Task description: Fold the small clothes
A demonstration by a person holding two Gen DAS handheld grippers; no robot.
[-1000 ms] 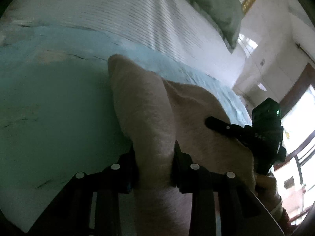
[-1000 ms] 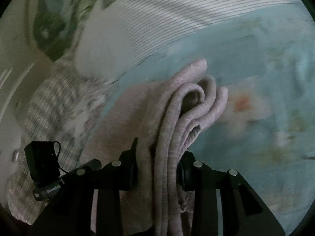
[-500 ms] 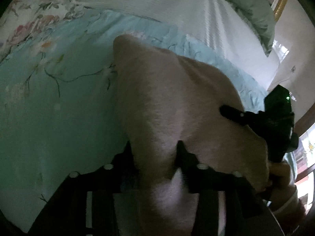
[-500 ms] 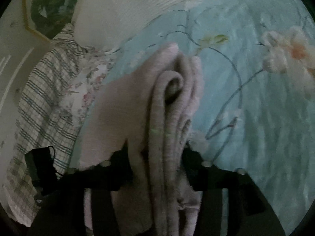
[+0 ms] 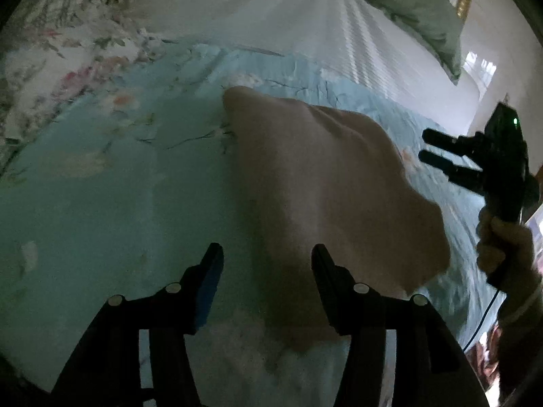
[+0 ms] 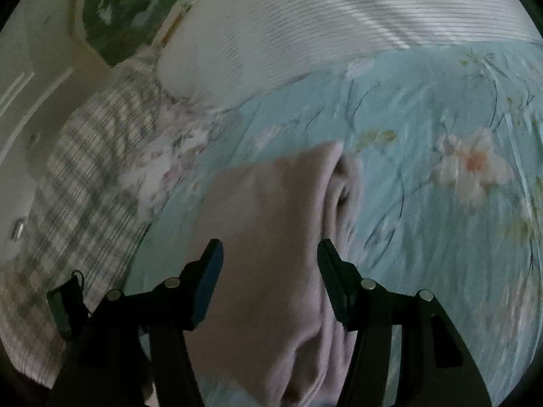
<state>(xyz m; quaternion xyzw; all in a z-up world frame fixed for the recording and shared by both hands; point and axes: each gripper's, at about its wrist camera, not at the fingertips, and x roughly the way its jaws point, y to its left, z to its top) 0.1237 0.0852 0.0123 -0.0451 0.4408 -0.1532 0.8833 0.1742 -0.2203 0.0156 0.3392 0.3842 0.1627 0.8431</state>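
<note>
With both sets of jaws spread wide and nothing between them, the folded pinkish-beige garment [image 5: 325, 196] lies free on the light-blue floral bedspread [image 5: 101, 203], which reads as the end of one fold, not the middle of one. From the left wrist view the left gripper [image 5: 266, 257] hovers just above the near edge of the cloth, its right finger over the fabric and its left finger over bare bedspread, so it grips nothing. The right gripper [image 5: 431, 146] shows in that same view at the far right, held in a hand [image 5: 505, 247] off the cloth's edge, its two fingers parted and empty. Its own camera looks down on the garment [image 6: 271, 237] from the other side, where stacked layers curl at the open edge, a sign the piece is doubled over more than once; the right gripper [image 6: 269, 259] there is likewise agape with cloth lying below it, not pinched. Placing the bundle flat on the open middle of the bedspread [image 6: 441, 237] probably gives room to smooth it or fold again, clear of the white striped bedding [image 6: 339, 34] and the plaid cloth [image 6: 85, 169] beyond. Judging by the loose, uneven near corner, a tidying press or a final fold may yet be wanted.
</note>
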